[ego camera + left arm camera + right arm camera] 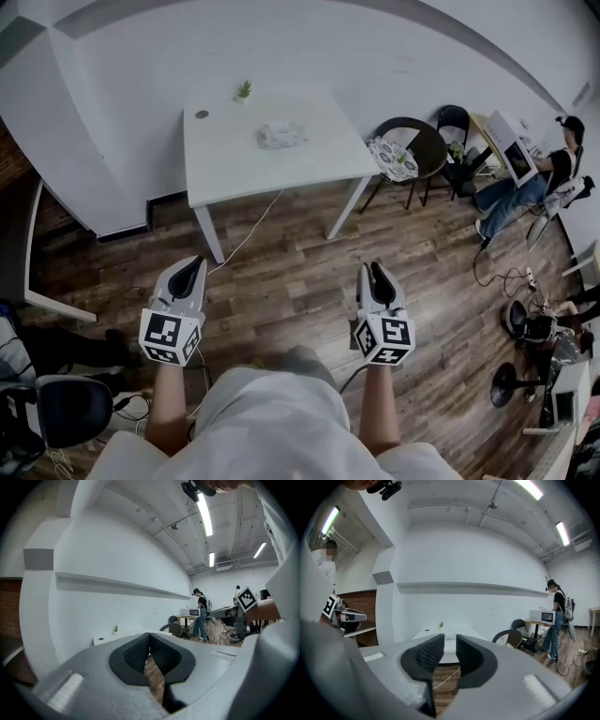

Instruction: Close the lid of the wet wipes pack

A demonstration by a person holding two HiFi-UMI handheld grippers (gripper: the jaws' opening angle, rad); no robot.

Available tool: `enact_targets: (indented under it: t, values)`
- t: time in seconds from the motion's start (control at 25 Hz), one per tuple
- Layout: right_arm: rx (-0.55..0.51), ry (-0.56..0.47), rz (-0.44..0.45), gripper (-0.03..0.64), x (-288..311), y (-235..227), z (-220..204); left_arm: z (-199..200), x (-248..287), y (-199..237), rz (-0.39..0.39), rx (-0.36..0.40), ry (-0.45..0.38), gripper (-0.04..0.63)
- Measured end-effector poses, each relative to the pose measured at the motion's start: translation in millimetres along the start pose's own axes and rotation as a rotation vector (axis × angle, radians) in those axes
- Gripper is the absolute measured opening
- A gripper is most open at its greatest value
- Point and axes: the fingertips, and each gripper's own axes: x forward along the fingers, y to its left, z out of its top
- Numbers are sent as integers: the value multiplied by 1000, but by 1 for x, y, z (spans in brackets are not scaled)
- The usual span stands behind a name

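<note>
Well, we're at the very start of this one: the wet wipes pack [280, 135] lies on the white desk [217, 161] at the far side of the scene, near the middle of the top, with a small potted plant [244, 90] beyond it at the far edge. Both tools are well short of it, held out over the wooden floor [281, 239] on the near side. The left gripper [190, 265] has its fingers [136, 651] clenched, tips meeting with nothing caught between them. The right gripper [377, 270] has its fingers [426, 653] released, a clear gap between the pads and only the distant desk showing through it.

So the step in hand looks like the approach, with nothing touched yet. Whether the lid stands up or lies flat can't be told from back here (the pack is just a pale crumpled shape at this range).

Next, as I read it, the job calls for getting up to the desk's near edge, finding the lid flap on top of the pack, and bringing one gripper down to press it flat, perhaps with the other steadying the soft pack so it doesn't slide.
</note>
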Motion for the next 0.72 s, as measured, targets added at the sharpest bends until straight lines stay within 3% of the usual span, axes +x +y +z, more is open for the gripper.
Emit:
enact_targets:
  t: [0.4,0.72]
  values:
    - [-29,-13,54,83,73,9,8,-8,44,33,20,-7,-2,0]
    - [-5,-23,82,83,172,-34,13,-6,133,61,63,5,13,0]
